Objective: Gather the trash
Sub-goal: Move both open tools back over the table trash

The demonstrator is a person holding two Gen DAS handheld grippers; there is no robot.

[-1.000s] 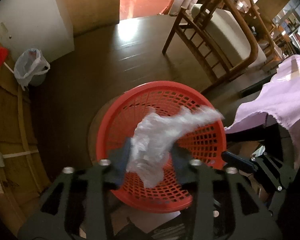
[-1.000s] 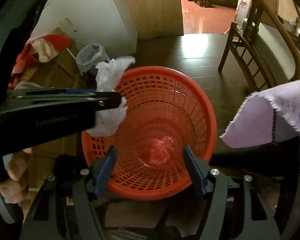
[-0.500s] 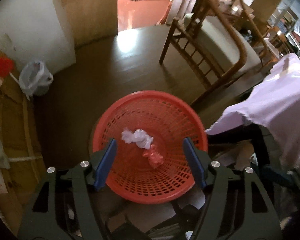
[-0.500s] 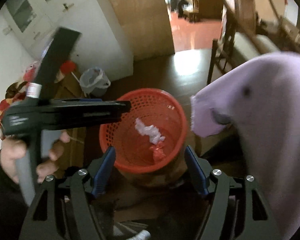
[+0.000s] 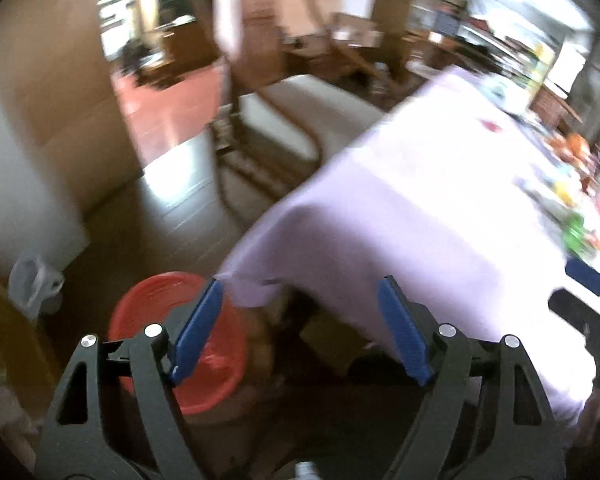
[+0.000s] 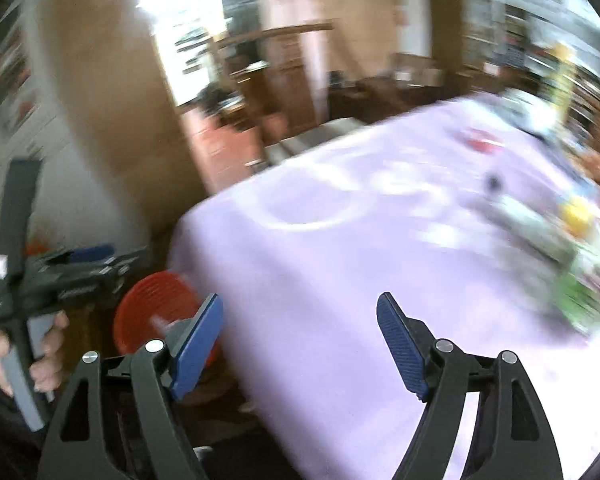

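Both grippers, left (image 5: 300, 336) and right (image 6: 300, 344), have swung from basket (image 5: 172, 344) toward tablecloth (image 5: 400, 220), fingers spread, empty.

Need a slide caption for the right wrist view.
Open right tongs face the lilac-clothed table; red basket sits low left.
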